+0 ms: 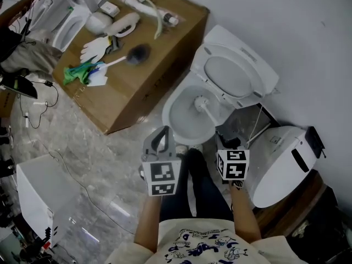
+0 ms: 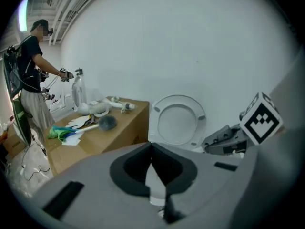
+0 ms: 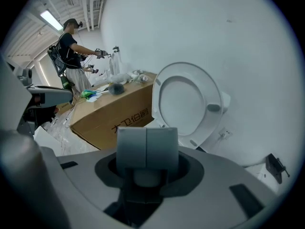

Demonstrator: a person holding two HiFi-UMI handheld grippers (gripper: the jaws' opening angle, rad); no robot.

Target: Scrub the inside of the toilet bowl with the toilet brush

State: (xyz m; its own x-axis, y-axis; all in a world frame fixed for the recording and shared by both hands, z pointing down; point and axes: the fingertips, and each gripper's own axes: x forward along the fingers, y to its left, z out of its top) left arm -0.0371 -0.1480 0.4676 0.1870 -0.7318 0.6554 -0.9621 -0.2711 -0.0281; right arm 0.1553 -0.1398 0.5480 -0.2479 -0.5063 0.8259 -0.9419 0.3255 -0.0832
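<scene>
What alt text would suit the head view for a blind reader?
From above: the right gripper holds a toilet brush, its head inside the open toilet bowl. The left gripper hangs shut nearby; a cardboard box carrying cleaning tools stands alongside.

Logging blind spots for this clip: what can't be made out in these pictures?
- Whether the brush head touches the bowl: too small in the head view, and the gripper bodies cover the bowl's inside in both gripper views.
- The right hand-held gripper grip on the handle: hidden under the marker cube in the head view.
- Small items at the far end of the box: too small to name.
</scene>
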